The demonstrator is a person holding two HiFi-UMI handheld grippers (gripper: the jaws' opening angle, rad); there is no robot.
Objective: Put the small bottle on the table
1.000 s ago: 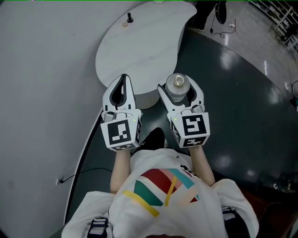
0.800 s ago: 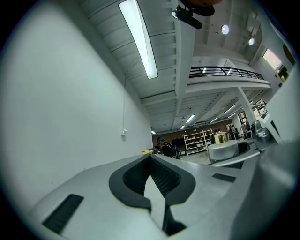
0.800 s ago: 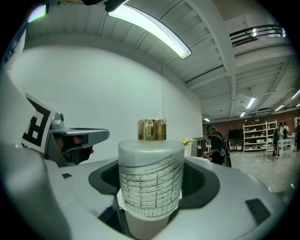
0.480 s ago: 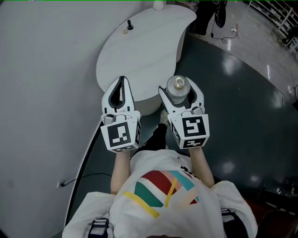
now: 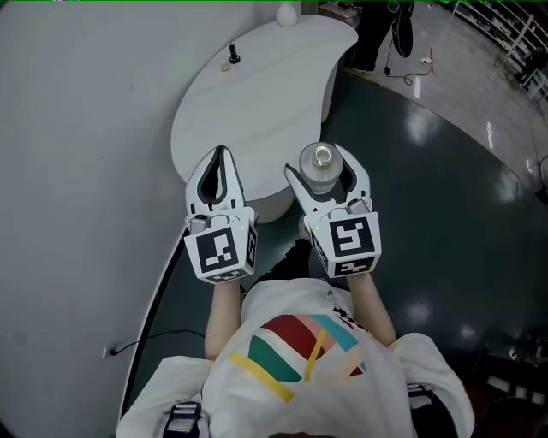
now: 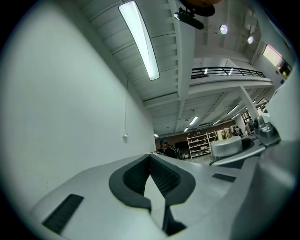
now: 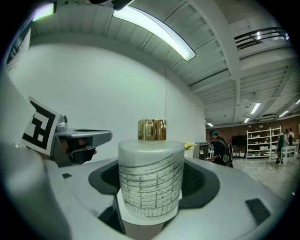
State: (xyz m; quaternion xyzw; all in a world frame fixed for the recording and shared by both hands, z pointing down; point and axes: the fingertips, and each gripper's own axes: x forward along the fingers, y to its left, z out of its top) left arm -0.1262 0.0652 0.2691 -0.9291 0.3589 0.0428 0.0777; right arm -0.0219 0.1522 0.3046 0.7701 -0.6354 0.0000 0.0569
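Right hand-held gripper: you are clamping its two jaws on the small bottle, with one dark pad pressing each side of the frosted body.
Bottle's pose: it is standing upright in the grip with its gold cap pointing up, and nothing is showing any slip.
Left hand-held gripper: you are holding it closed, tips meeting and nothing between them. It is hovering beside the right one, clear of the bottle.
Bottle's place: it is hanging in the air by the near edge of the white surface. From the head view it is showing against the dark floor rather than over the top, and it is not resting on anything.
Surface: it is carrying a small dark object and a white one at its far end, well apart from the bottle, and is offering a broad bare stretch nearer you.
Done, as I am judging it: the grasp is made and you are carrying the bottle securely.
Left to do: you are facing the reach over the top, the lowering until the base is sitting flat, and the opening of the jaws.
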